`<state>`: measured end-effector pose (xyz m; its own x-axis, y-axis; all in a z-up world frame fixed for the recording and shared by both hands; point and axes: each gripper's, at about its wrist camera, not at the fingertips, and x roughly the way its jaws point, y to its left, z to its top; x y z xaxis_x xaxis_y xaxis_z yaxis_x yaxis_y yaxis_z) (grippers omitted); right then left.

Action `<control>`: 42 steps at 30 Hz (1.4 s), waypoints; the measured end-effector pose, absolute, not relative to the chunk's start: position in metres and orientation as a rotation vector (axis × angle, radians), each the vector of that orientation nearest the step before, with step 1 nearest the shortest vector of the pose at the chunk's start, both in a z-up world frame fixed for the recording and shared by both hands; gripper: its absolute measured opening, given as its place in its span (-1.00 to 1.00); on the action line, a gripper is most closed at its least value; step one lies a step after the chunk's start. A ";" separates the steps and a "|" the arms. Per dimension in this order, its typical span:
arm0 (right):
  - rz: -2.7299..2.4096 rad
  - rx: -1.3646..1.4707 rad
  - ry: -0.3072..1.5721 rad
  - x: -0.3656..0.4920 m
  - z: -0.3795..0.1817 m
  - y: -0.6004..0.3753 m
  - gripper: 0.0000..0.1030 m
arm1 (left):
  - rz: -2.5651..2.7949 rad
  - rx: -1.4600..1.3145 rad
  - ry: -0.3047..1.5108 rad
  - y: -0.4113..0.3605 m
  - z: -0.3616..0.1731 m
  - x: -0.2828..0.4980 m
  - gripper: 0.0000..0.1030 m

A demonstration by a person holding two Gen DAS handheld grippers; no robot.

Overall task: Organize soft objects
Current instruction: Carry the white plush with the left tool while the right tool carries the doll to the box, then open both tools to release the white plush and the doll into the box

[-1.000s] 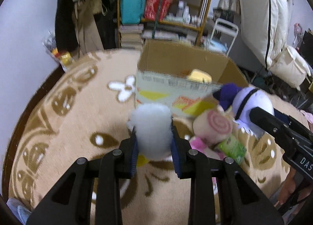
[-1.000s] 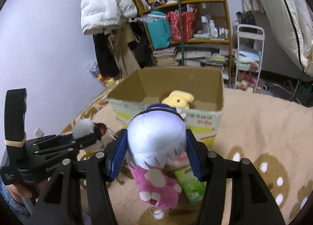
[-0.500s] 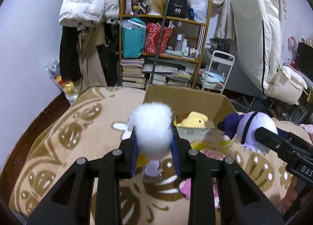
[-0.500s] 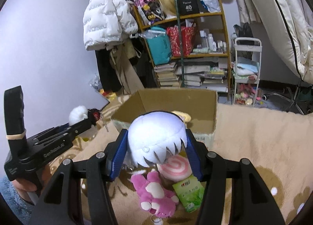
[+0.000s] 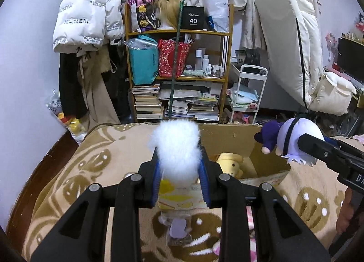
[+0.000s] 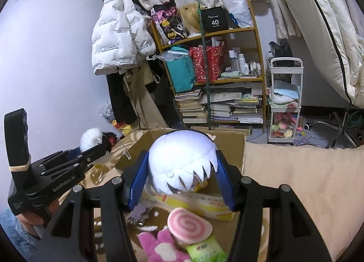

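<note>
Left gripper [image 5: 179, 172] is clamped on a white fluffy pom-pom [image 5: 175, 151], squeezed between the blue pads so the fur bulges above them, and held up at the near edge of the cardboard box [image 5: 268, 148], probably to carry it over the rim. Right gripper [image 6: 180, 181] is likewise closed around the pale-haired plush doll [image 6: 182, 159], gripped by the head, its purple body showing at 3 o'clock in the left view. Below it on the beige patterned rug [image 6: 295, 171], at 6 o'clock, lie a pink swirl cushion [image 6: 188, 225], a pink plush [image 6: 159, 246] and a green packet [image 6: 204, 250], apparently awaiting sorting. Inside the box a yellow plush [image 5: 228, 163] already rests. Beyond, at 12 o'clock, stands a cluttered wooden shelf [image 5: 179, 75].
</note>
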<state>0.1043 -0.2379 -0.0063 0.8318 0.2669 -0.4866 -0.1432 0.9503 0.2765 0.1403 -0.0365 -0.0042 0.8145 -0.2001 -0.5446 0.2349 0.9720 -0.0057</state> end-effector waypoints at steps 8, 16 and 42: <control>0.201 0.241 0.590 0.129 -0.028 -0.243 0.16 | -0.242 0.055 0.605 -0.041 -0.015 0.164 -0.46; 0.177 0.231 0.613 0.138 -0.037 -0.245 0.17 | -0.270 0.055 0.661 -0.055 -0.033 0.179 -0.46; 0.105 0.260 0.683 0.117 -0.044 -0.259 0.97 | -0.175 0.039 0.752 -0.041 -0.038 0.165 0.50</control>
<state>0.1169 -0.2592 -0.0443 0.7718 0.1808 -0.6096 -0.0110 0.9624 0.2714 0.1654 -0.0407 -0.0375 0.7167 -0.1439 -0.6824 0.1718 0.9848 -0.0273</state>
